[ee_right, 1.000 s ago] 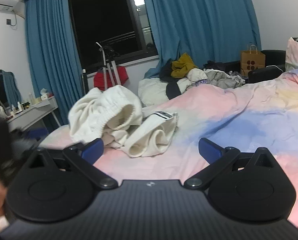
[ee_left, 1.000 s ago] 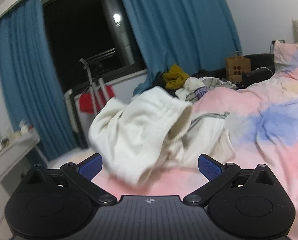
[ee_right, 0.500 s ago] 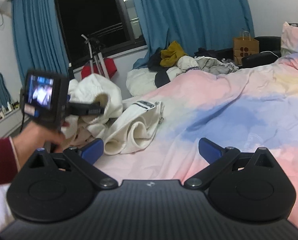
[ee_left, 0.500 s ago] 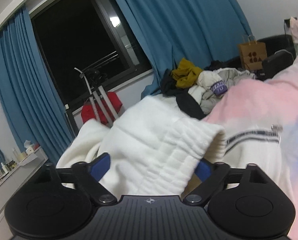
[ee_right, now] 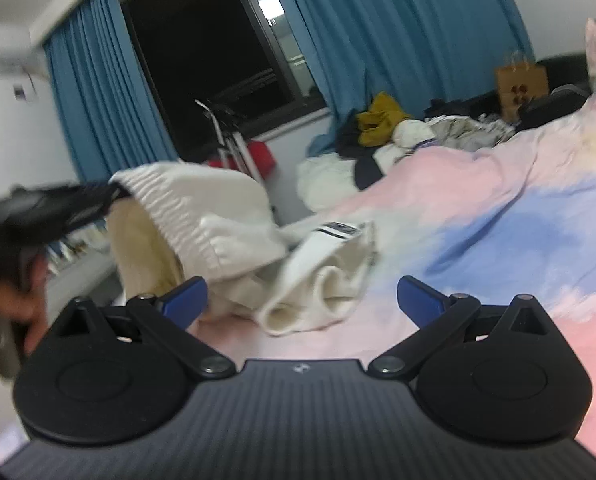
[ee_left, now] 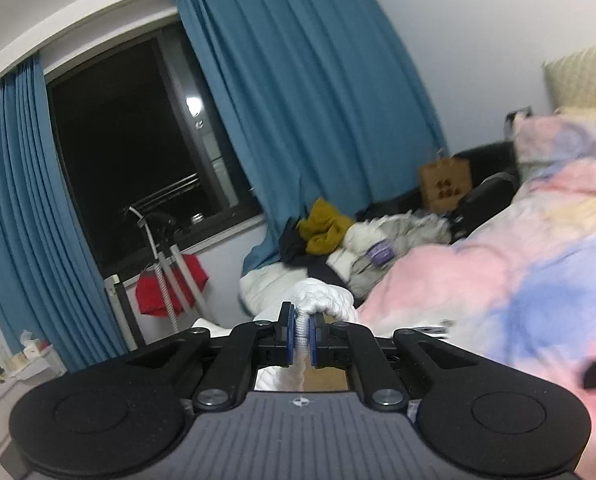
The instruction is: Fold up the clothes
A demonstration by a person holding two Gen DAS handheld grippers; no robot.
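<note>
A cream-white garment (ee_right: 218, 216) with a ribbed elastic hem lies crumpled at the left of the pink and blue bed cover (ee_right: 497, 208). My left gripper (ee_left: 301, 334) is shut on the ribbed hem (ee_left: 325, 300) and holds it lifted; in the right wrist view the left gripper (ee_right: 112, 196) shows at the far left, blurred, pulling the hem up. A second cream piece with a dark-striped band (ee_right: 329, 264) lies beside it. My right gripper (ee_right: 301, 300) hangs open above the bed, just short of this pile, with nothing between its fingers.
A heap of other clothes (ee_right: 397, 128) sits at the far end of the bed below blue curtains (ee_right: 397, 20). A drying rack with a red cloth (ee_left: 170, 280) stands by the dark window. A brown paper bag (ee_right: 521, 84) is at the back right. A hand (ee_right: 6, 312) holds the left gripper.
My left gripper has shut on the ribbed hem and lifted it off the bed. The right gripper has moved closer to the cream pile and stays open.
</note>
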